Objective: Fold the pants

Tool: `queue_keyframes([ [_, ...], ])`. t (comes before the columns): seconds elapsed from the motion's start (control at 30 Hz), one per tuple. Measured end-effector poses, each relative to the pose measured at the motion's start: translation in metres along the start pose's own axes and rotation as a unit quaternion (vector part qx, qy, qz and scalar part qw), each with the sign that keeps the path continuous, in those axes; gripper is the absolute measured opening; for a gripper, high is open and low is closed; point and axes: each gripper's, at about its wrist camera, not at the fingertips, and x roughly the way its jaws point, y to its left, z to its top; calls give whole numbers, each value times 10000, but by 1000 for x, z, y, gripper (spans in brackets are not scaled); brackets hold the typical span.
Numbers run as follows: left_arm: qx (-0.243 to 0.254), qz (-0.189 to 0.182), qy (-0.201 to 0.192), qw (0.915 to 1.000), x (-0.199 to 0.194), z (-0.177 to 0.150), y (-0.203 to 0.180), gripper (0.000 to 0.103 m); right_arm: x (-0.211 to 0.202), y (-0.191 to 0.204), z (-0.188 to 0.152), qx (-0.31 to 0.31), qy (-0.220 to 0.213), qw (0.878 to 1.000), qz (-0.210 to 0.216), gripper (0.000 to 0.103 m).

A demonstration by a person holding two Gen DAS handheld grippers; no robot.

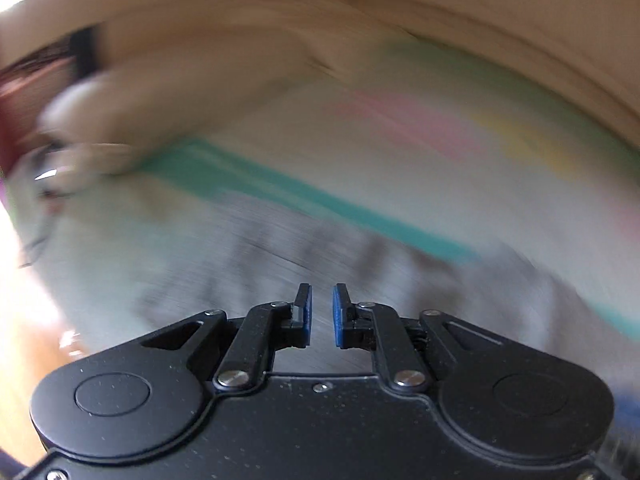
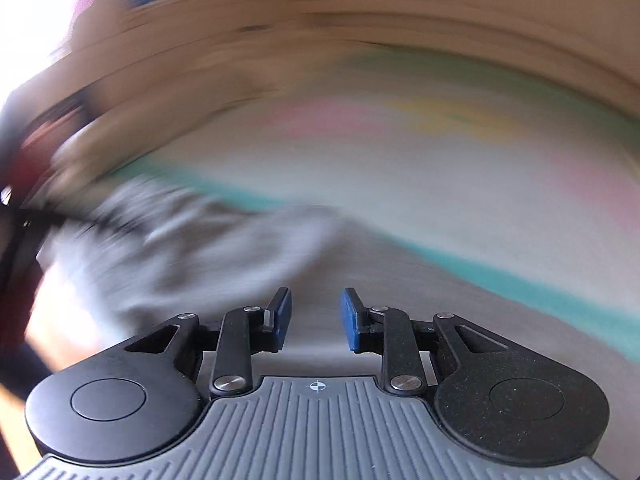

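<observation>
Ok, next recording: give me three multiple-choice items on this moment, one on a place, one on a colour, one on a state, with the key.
1. Where does the grey pants fabric lie in the right wrist view?
A. left of the tongs
B. right of the tongs
C. clamped between the pads

2. What colour is the stripe on the mat behind the pants?
A. orange
B. teal
C. black

3. How do the right tongs stand?
A. shut on cloth
B. open, nothing between the pads
C. out of view

Key: 1 A, the bunched grey cloth sits left of the fingers. 2 B, a teal band crosses both views. 3 B, a clear gap shows between the blue pads.
</observation>
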Motion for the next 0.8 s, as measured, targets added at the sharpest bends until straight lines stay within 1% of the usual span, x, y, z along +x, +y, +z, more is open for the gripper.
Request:
queue_keyframes([
  [0.03, 293, -264, 184, 9991, 4, -5, -19, 18, -6, -27, 1, 517, 1, 9985, -198, 27],
  [0.07, 505, -467, 309, 9972, 7, -9, -35, 18, -12, -54, 1, 1044, -7, 9938, -372, 27],
  [0.13, 886, -767, 542, 9916, 12, -19, -65, 18, -28, -106, -4, 2021, -16, 9771, -670, 27],
  [0.2, 1143, -974, 704, 9862, 18, -26, -89, 18, -45, -150, -14, 2776, -13, 9547, -1071, 27],
  [0.23, 1273, -1051, 792, 9831, 21, -30, -101, 18, -52, -169, -19, 3034, 22, 9442, -1285, 27],
  [0.33, 1454, -1247, 1103, 9753, 28, -38, -120, 18, -75, -220, -35, 3617, 207, 9119, -1928, 27],
  [0.4, 1577, -1337, 1259, 9703, 33, -42, -133, 18, -92, -252, -50, 4034, 199, 8862, -2272, 27],
  [0.47, 1721, -1278, 1509, 9650, 42, -48, -139, 18, -104, -273, -63, 4392, 175, 8625, -2508, 27],
  [0.5, 1677, -1250, 1702, 9629, 49, -50, -137, 18, -109, -283, -71, 4569, 169, 8509, -2586, 27],
  [0.53, 1612, -1252, 1770, 9628, 53, -53, -136, 18, -111, -290, -79, 4731, 171, 8409, -2624, 27],
  [0.57, 1592, -1255, 1756, 9633, 54, -53, -135, 18, -113, -295, -86, 4876, 201, 8318, -2643, 27],
  [0.63, 1574, -1267, 1820, 9623, 55, -50, -135, 18, -114, -304, -99, 5097, 313, 8154, -2727, 27],
  [0.67, 1514, -1280, 1850, 9625, 57, -49, -132, 19, -113, -306, -104, 5172, 367, 8077, -2807, 27],
  [0.73, 1427, -1309, 1899, 9625, 60, -49, -132, 19, -109, -310, -112, 5276, 442, 7977, -2888, 27],
  [0.8, 1403, -1328, 1938, 9618, 61, -48, -130, 19, -106, -311, -117, 5399, 405, 7888, -2910, 28],
])
